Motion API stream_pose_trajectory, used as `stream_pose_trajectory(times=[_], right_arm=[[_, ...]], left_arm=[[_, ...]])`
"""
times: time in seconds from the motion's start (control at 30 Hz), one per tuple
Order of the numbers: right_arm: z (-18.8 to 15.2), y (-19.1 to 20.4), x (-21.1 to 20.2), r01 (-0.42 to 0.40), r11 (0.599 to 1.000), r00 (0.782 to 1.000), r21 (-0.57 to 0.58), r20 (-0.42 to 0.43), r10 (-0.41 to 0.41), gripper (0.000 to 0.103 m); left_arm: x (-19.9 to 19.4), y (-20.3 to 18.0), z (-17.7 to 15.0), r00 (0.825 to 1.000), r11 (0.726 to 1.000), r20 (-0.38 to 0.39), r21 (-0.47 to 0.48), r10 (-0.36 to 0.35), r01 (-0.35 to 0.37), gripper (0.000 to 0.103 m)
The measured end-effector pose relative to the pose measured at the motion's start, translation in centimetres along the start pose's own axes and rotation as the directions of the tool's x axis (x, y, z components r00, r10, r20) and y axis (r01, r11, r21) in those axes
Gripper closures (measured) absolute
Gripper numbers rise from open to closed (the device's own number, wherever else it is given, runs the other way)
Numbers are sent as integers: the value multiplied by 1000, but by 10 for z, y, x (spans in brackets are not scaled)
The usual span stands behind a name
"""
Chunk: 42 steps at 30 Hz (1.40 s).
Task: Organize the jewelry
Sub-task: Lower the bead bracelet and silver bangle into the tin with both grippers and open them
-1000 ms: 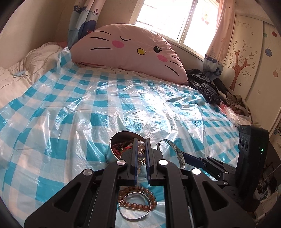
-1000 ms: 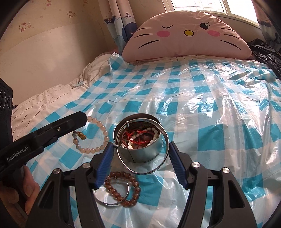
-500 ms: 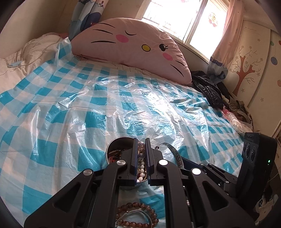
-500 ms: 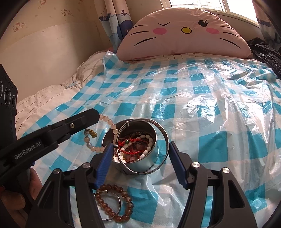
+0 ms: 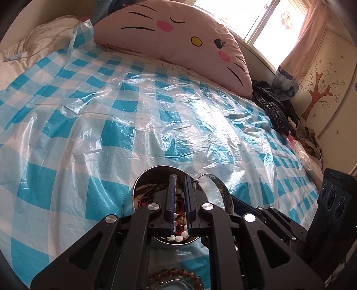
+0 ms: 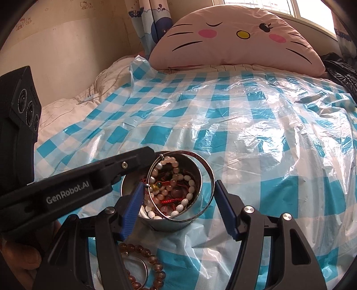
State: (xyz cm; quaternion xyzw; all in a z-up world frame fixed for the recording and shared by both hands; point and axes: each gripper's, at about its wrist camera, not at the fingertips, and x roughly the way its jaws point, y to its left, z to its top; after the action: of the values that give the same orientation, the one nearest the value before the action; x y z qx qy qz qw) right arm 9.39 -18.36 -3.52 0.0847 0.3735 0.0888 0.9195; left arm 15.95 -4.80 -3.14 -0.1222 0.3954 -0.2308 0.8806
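The pale bead bracelet (image 6: 171, 161) is pinched in the nearly closed left hand-held gripper (image 5: 179, 178) over the tin (image 6: 196, 176) for dropping; the right hand-held gripper (image 6: 176, 194) is spread wide, empty, flanking it.

A bed (image 5: 156, 125) under blue-checked plastic sheet (image 6: 256, 138) carries a pink cat pillow (image 6: 234, 38); bright window (image 5: 274, 24), curtains (image 6: 147, 20), tree-decal wardrobe (image 5: 321, 93).

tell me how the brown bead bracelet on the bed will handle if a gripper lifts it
The brown bead bracelet is strung round beads, so it will likely droop limp. Glossy beads may slip from the jaws. It lies on the crinkly plastic sheet, so a push probably slides it.
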Motion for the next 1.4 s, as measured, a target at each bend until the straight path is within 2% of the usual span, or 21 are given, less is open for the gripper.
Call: stream_pose_trajectory(times=[0.07,0.13,0.2,0.3,0.43,0.57,0.67,0.87,1.4], right_arm=[[0,1,4,4,1000,1000,-6,-9,-4,41],[0,3,6,3,1000,1000,-14,-12,-4,41],[2,7,8,4,1000,1000,-25,-13,-4,41],[4,13,14,1,999,1000,-43,-16,-1,41],[8,22,25,-5,997,1000,-72,-24,3,41],[8,27,38,5,996,998,-95,-56,-10,38],[7,26,36,13,995,999,-100,-48,-18,34],[7,22,32,16,996,999,-90,-40,-20,34],[5,25,32,13,994,999,-105,-41,-17,29]], left_arm=[[-4,6,1,999,999,23,-17,33,-33,93],[-12,14,3,995,996,60,-46,75,-73,85],[-19,23,5,990,992,87,-74,112,-106,71],[-26,29,6,982,985,113,-88,155,-145,66],[-30,28,7,971,979,133,-71,200,-192,60],[-32,20,5,957,969,151,-33,246,-244,48],[-32,13,4,950,963,161,-4,268,-271,46],[-34,2,2,939,952,183,48,290,-304,42],[-38,-15,-2,921,928,226,126,318,-351,36]])
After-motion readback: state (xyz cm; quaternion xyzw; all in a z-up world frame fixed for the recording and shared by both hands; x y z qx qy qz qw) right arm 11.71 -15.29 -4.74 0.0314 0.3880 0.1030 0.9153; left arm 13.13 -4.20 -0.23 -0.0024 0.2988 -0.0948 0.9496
